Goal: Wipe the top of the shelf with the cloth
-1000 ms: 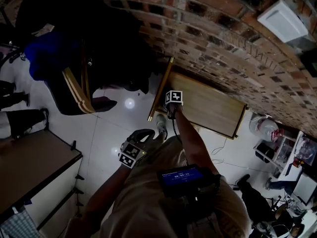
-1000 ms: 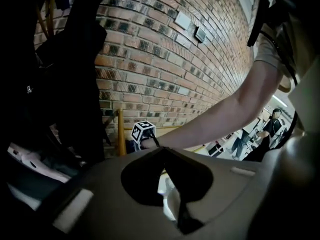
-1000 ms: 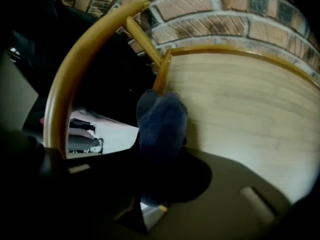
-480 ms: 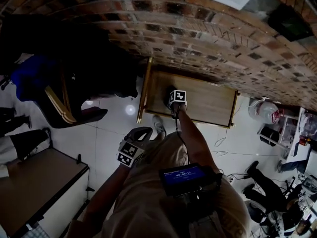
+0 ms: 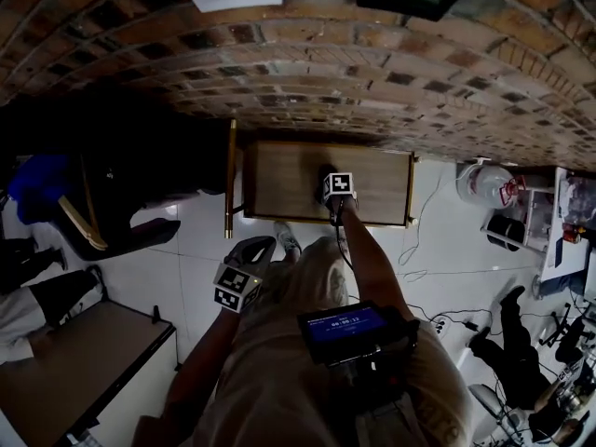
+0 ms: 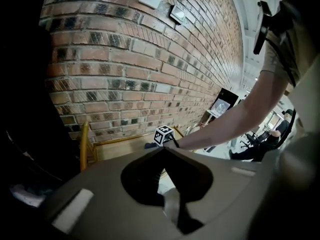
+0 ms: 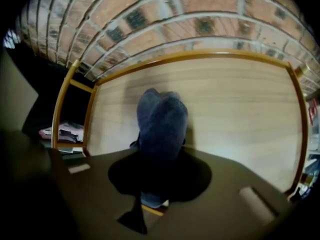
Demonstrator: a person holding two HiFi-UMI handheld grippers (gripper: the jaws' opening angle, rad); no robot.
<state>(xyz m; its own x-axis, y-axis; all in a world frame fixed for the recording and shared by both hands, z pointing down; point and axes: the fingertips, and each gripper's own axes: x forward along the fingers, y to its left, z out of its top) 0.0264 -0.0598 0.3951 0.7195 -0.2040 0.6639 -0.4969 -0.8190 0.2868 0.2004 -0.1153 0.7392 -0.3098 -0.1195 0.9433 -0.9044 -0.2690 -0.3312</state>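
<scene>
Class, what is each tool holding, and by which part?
The right tool grips the blue cloth by its near end; the left tool, jaws together, holds nothing.

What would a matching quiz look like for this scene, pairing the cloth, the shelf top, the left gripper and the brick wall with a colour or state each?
Things:
1. cloth
2. shelf top
3. left gripper
4. brick wall

Colour or state:
A. pale wood
B. fingers together, holding nothing
C. dark blue
D. reddish brown

Pairs: 1-C, 2-A, 3-B, 4-D
</scene>
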